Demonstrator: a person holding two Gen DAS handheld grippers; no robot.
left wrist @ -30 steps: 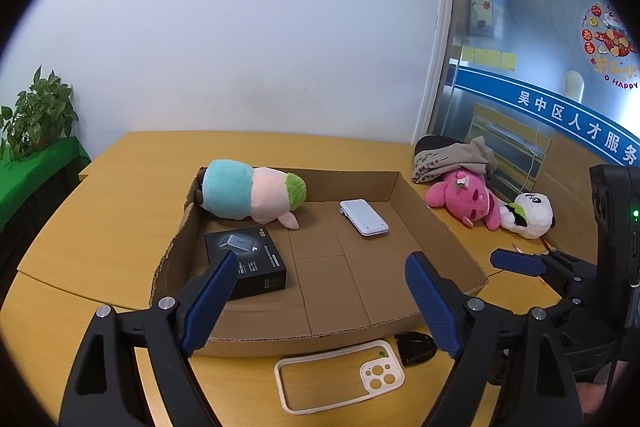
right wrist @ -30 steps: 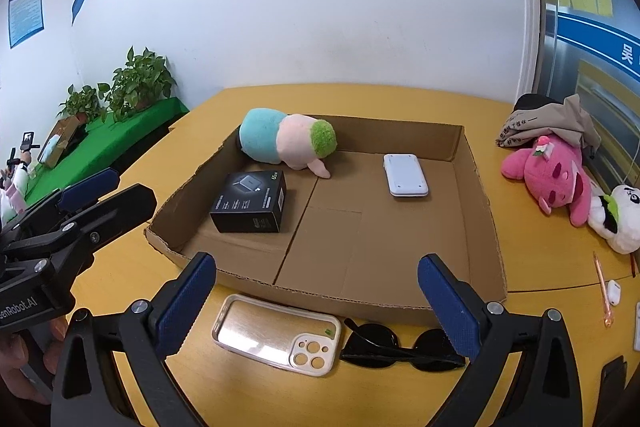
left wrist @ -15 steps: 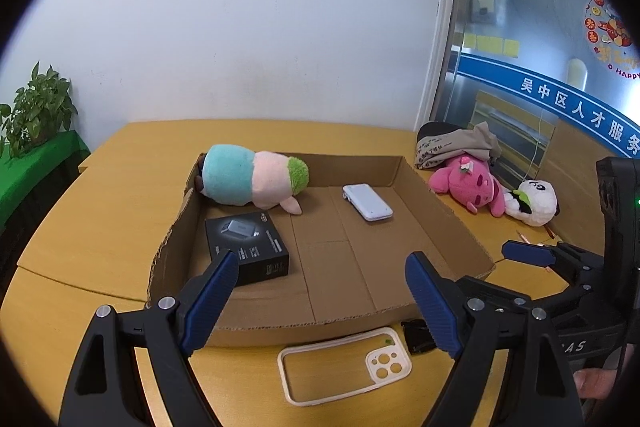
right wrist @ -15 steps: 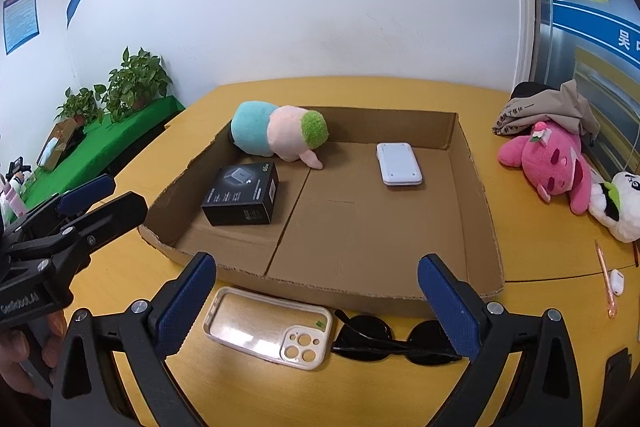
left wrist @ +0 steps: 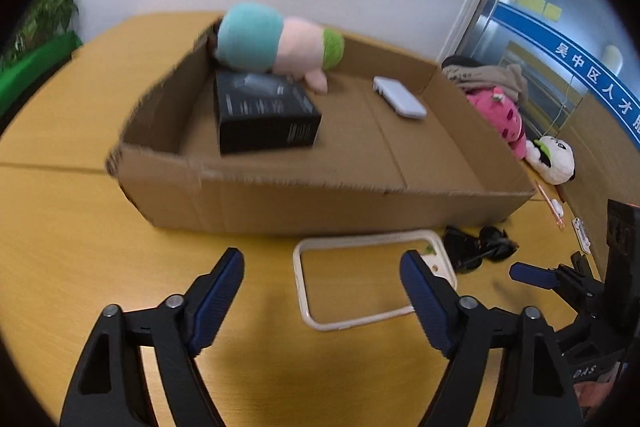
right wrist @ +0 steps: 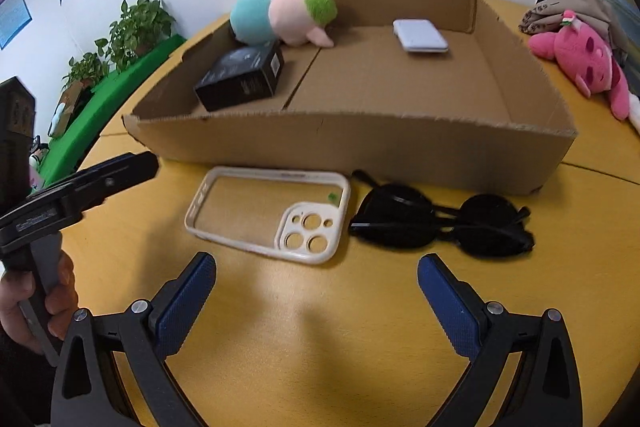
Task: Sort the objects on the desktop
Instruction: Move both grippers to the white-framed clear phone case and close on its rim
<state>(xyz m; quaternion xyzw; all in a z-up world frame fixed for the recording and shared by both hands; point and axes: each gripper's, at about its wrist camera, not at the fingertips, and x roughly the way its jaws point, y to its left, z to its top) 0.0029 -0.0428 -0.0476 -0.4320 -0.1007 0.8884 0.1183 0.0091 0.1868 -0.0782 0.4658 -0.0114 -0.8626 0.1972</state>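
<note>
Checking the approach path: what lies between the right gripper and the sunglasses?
Only bare tabletop between the right gripper and the sunglasses, seen in the right wrist view.

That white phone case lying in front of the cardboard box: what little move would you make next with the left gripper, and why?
Probably ease the left gripper forward and down until its fingers straddle the phone case. Its jaws, which have just been closing a little, stand open with nothing gripped. The case lies flat on the table, outside the cardboard box, beside the sunglasses.
</note>
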